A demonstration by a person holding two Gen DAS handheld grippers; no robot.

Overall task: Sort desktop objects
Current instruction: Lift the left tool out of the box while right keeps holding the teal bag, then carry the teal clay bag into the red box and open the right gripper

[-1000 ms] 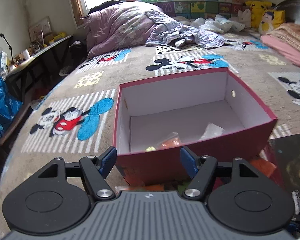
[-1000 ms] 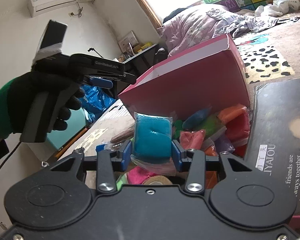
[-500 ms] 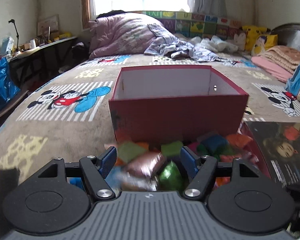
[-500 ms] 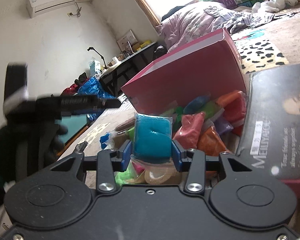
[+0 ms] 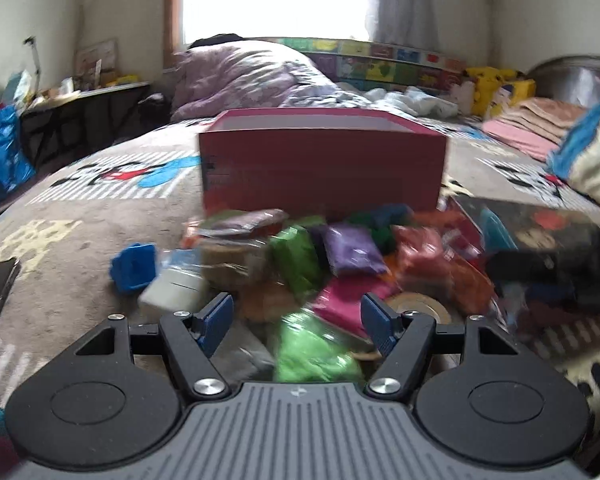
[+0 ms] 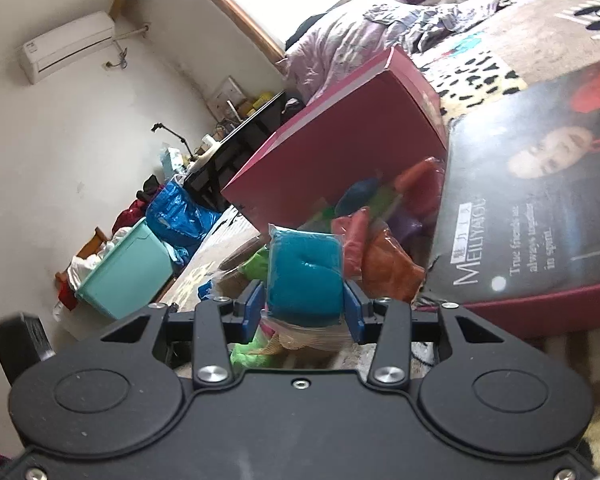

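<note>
Sorting here turns on the red box [image 5: 324, 168], which stands on the bed [image 5: 80, 216] just behind a heap of bagged clay packets [image 5: 320, 256], with a flat lid [image 6: 540, 200] printed with a portrait lying to the right of the heap. The right gripper [image 6: 304, 304] is clamped on a teal packet [image 6: 305, 276], pads pressing its two sides and the loose plastic wrap hanging below; the packet is clear of the heap but not yet over the box. To do this well, I judge the grip should stay firm on the soft body and not the slippery wrap, the packet should be lifted high enough to pass the box's near wall, and it should be let go only once it is inside the rim. The left gripper [image 5: 296, 320] stands wide with nothing between its pads, low over a bright green packet [image 5: 312, 352] at the heap's near edge; squaring the pads to one packet alone would keep it from dragging neighbours. The box's inside is hidden from both views, so what it holds cannot be told. The left view is motion-blurred, so packet edges smear, and a tape roll [image 5: 418, 306] is half covered.
</note>
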